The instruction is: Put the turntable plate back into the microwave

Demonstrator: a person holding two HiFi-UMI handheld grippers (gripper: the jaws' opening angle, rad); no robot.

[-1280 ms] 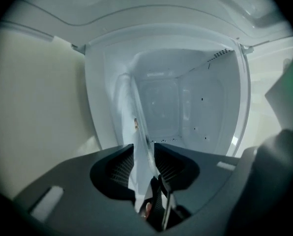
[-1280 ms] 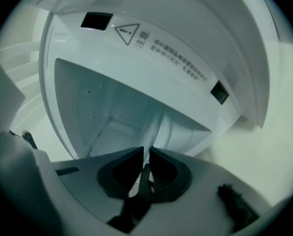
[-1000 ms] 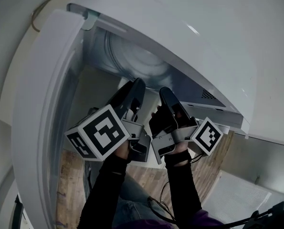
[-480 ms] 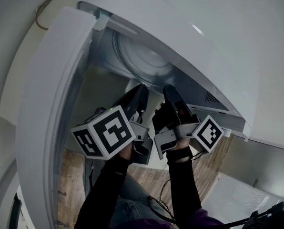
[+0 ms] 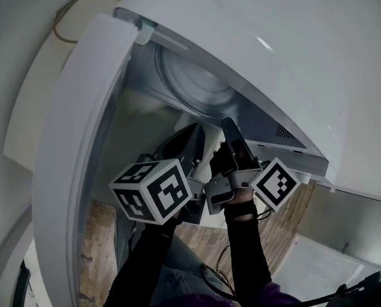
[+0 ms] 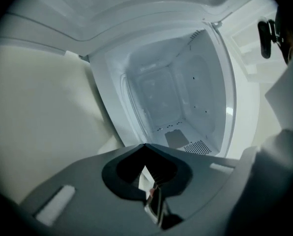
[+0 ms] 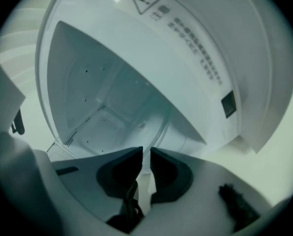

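The clear glass turntable plate (image 5: 194, 85) lies inside the open white microwave (image 5: 293, 56), its round rim showing in the cavity. My right gripper (image 5: 227, 125) reaches to the plate's near rim. In the right gripper view that rim (image 7: 183, 127) curves down into the narrow gap of the gripper (image 7: 146, 154), whose jaws are opening. My left gripper (image 5: 192, 136) hangs just left of it in front of the cavity mouth. It is shut with nothing between its fingertips (image 6: 145, 145) and stands apart from the plate.
The microwave door (image 5: 69, 171) swings out wide on the left, close to my left gripper's marker cube (image 5: 153, 190). A thin cable (image 5: 75, 11) loops behind the oven at the top left. Wooden flooring (image 5: 98, 248) shows far below the shelf edge.
The left gripper has rolled and drawn back a little from the cavity, with its jaws come together. The right gripper rolled slightly and stayed at the plate's rim.
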